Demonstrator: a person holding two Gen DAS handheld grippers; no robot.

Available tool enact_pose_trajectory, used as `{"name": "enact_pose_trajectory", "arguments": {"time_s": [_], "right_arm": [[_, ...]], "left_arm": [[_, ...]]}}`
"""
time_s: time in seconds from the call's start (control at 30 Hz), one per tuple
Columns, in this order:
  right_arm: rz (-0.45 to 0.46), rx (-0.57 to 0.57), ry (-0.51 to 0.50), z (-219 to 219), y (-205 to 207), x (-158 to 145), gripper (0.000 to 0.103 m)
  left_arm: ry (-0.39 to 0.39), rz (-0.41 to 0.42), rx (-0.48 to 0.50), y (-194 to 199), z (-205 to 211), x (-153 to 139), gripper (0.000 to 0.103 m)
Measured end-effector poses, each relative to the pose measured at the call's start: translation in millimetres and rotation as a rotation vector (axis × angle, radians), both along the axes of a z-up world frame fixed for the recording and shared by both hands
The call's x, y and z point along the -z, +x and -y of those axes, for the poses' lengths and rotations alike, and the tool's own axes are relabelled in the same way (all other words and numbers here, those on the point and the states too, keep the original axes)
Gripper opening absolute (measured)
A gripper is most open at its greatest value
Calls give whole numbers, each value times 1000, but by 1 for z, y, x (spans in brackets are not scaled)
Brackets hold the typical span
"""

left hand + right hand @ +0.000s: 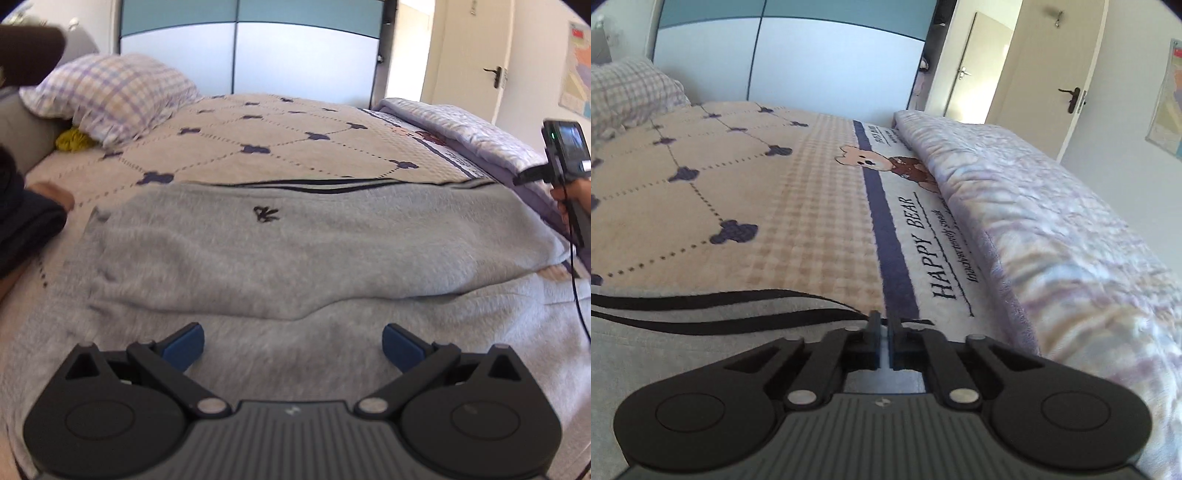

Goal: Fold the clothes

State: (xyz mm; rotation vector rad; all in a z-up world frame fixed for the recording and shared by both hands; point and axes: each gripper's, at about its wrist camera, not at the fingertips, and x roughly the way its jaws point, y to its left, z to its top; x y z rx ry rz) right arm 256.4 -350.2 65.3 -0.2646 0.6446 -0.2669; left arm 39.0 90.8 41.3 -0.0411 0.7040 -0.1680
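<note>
Grey knit fills most of my left wrist view: the grey garment point(295, 254) lies spread across the bedspread point(280, 147), its upper layer folded over with a small black embroidered mark point(266, 214) facing up and two dark stripes along the far edge. My left gripper point(293, 345) hovers just above the near part of the cloth with its blue pads point(186, 345) wide apart and nothing between them. A checked pillow point(110, 92) sits at the far left, and at the right edge I see a hand holding the other tool. From the right wrist view, my right gripper point(884, 332) has its jaws drawn together at the striped corner of the garment; whether cloth is pinched there I cannot tell. Just beyond runs the bear-printed border, with a folded quilt point(1052, 236) to the right.
</note>
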Motion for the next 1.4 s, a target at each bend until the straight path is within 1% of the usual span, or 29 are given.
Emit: {"name": "enact_pose_trajectory", "arguments": {"time_s": [0.03,0.1,0.17,0.2,0.23,0.27,0.3,0.37,0.4,0.43,0.47,0.5,0.57,0.6,0.67,0.73,0.77,0.8,0.83,0.9,0.97,1.03,1.1,1.17,1.2,1.23,1.27,1.37,1.4], "right_arm": [[-5,-13,-22,-5,-4,-1,5],[-5,-128,77,-17,-23,-11,8],[-36,-311,157,-41,-51,-19,27],[-71,-404,163,-59,-67,-20,46],[-118,-495,166,-78,-83,-20,54],[-168,-582,170,-95,-98,-18,53],[-204,-648,202,-109,-112,-17,53],[-261,-753,298,-132,-137,-14,50],[-309,-792,353,-144,-148,-9,46],[-357,-809,367,-156,-157,-1,29],[-387,-810,316,-168,-166,10,18],[-402,-806,244,-177,-173,20,9],[-392,-789,211,-179,-183,26,6],[-379,-773,223,-175,-185,22,3],[-342,-737,257,-164,-189,6,3],[-304,-729,287,-158,-192,-8,3],[-300,-733,308,-159,-191,-11,5],[-304,-737,329,-162,-190,-12,12],[-308,-741,350,-164,-189,-14,26],[-331,-760,376,-179,-181,-7,52],[-364,-773,388,-198,-171,4,53],[-404,-775,392,-217,-161,19,53],[-400,-764,363,-233,-154,29,54],[-319,-764,331,-240,-152,23,46],[-294,-759,311,-241,-151,22,30],[-288,-753,296,-242,-151,23,6],[-281,-748,280,-243,-150,24,4],[-265,-762,261,-239,-157,23,2],[-246,-751,279,-235,-158,19,2]], "left_arm": [[-12,-7,-6,-2,-3,-1,103],[-11,-2,18,-8,-2,-3,103],[11,10,50,-12,2,-6,103],[26,18,63,-13,4,-7,103],[42,23,56,-12,4,-7,103],[57,27,48,-11,4,-6,103],[63,23,27,-9,3,-4,103],[57,4,-6,-3,-3,4,103],[65,-16,-30,0,-8,8,103],[72,-36,-53,3,-13,13,103],[77,-54,-74,5,-17,17,103],[59,-52,-67,3,-22,15,103],[25,-49,-53,-2,-32,11,103],[19,-39,-42,-3,-34,7,103],[21,-10,-45,-4,-38,-2,103],[32,22,-71,-3,-43,-12,103],[9,24,-82,1,-48,-14,103],[-15,26,-93,6,-53,-16,103],[-38,26,-104,11,-58,-17,103],[-55,-23,-118,25,-63,-8,103],[-52,-73,-125,36,-65,3,103],[-17,-100,-116,40,-61,16,103],[36,-76,-105,38,-54,21,103],[51,-53,-106,35,-52,23,103],[49,-48,-106,34,-52,23,103],[44,-47,-105,34,-54,23,103],[37,-51,-104,34,-55,22,103],[6,-56,-99,33,-60,16,103],[-8,-52,-98,31,-62,14,103]]}}
